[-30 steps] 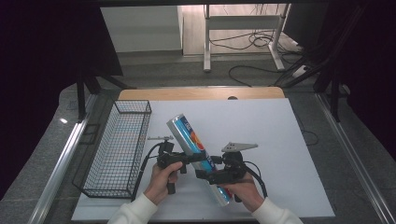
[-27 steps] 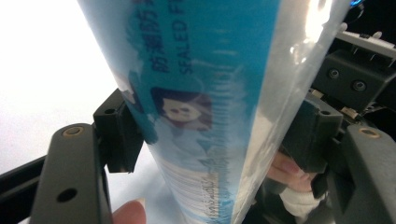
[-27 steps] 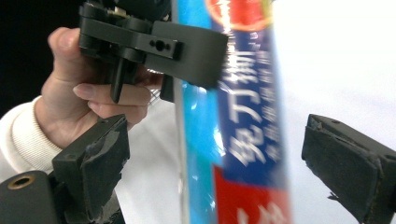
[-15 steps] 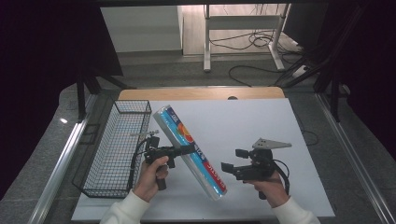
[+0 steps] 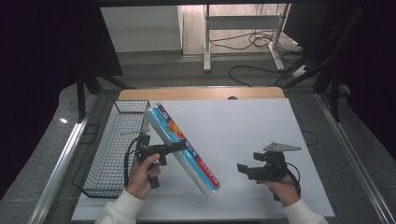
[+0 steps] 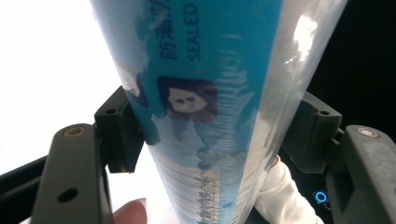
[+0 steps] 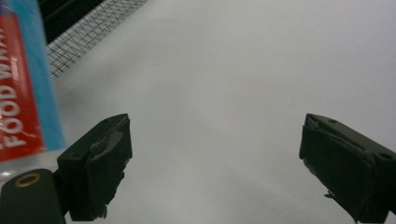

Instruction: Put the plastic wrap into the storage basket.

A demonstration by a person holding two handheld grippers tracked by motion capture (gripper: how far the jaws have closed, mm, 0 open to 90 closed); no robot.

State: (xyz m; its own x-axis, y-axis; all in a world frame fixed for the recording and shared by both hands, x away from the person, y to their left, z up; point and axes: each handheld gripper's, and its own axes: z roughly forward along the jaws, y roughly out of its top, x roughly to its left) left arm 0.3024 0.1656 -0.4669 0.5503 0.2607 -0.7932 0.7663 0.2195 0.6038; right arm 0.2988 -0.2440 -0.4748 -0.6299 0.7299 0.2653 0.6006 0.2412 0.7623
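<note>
While the high view looks down on a white table (image 5: 261,135), the left gripper (image 5: 180,146) holds a long blue box (image 5: 183,148) of food wrap near its middle, slanting from beside the wire basket (image 5: 100,158) at the table's left down toward the person. The right gripper (image 5: 242,169) hovers well apart over bare tabletop, its jaws spread with nothing between them. Beyond the table lie a dark room, a grey floor, loose cables (image 5: 261,44) and a desk frame (image 5: 243,28). From the left gripper view, both jaws press on the glossy box (image 6: 205,107), printed with the word SEALED, and a white sleeve (image 6: 280,196) shows below. From the right gripper view, the jaws stand wide over the plain white surface (image 7: 224,93), with the red end of the box (image 7: 18,107) at the left edge and basket mesh (image 7: 88,32) above. The step in hand looks like carrying the box to the basket; next, the left hand would need to swing it over the rim and lower it before letting go.
</note>
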